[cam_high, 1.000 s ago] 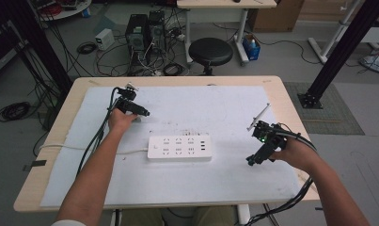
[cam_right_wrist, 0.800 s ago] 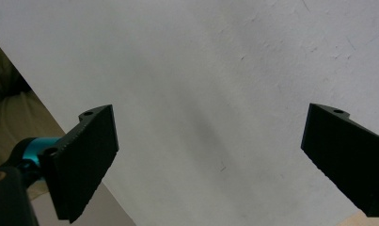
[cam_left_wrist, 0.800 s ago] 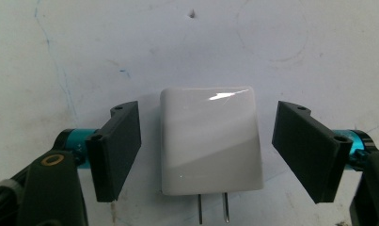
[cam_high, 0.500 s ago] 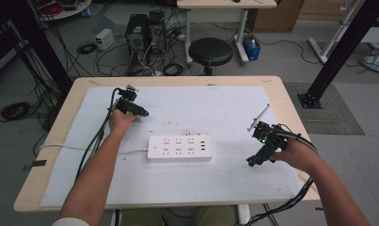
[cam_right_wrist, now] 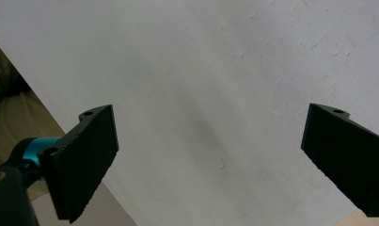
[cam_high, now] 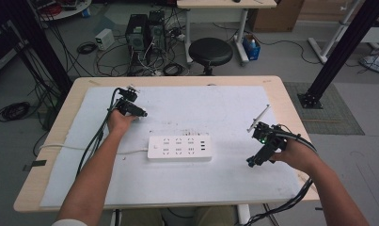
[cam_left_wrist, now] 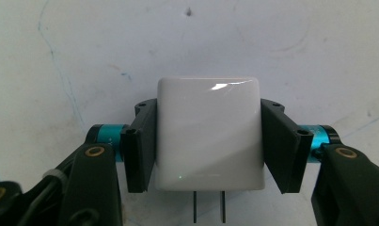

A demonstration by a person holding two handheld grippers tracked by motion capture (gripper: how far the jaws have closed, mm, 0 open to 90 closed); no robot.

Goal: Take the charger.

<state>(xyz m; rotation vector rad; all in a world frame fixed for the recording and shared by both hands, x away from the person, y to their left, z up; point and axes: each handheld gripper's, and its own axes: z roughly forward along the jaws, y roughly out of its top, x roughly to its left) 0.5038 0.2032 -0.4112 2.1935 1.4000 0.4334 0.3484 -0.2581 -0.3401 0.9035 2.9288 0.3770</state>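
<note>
A white power strip (cam_high: 179, 148) lies flat at the middle of the white mat (cam_high: 215, 108), its cord running off to the left. My left gripper (cam_high: 139, 113) hovers over the mat's far left part, behind the strip. It is shut on a white charger plug (cam_left_wrist: 208, 134), both pads pressed to the plug's sides, and the two metal prongs (cam_left_wrist: 209, 208) point back toward the camera. To the right of the strip, near the mat's right edge, my right gripper (cam_high: 253, 161) is open, with only bare mat between its pads (cam_right_wrist: 86, 160).
The mat covers a wooden table (cam_high: 290, 101). A thin white stick (cam_high: 258, 117) lies on the mat just beyond the right hand. The strip's cord (cam_high: 60, 147) trails to the table's left edge. A black stool (cam_high: 210, 49) and computer cases (cam_high: 145, 30) stand on the floor behind.
</note>
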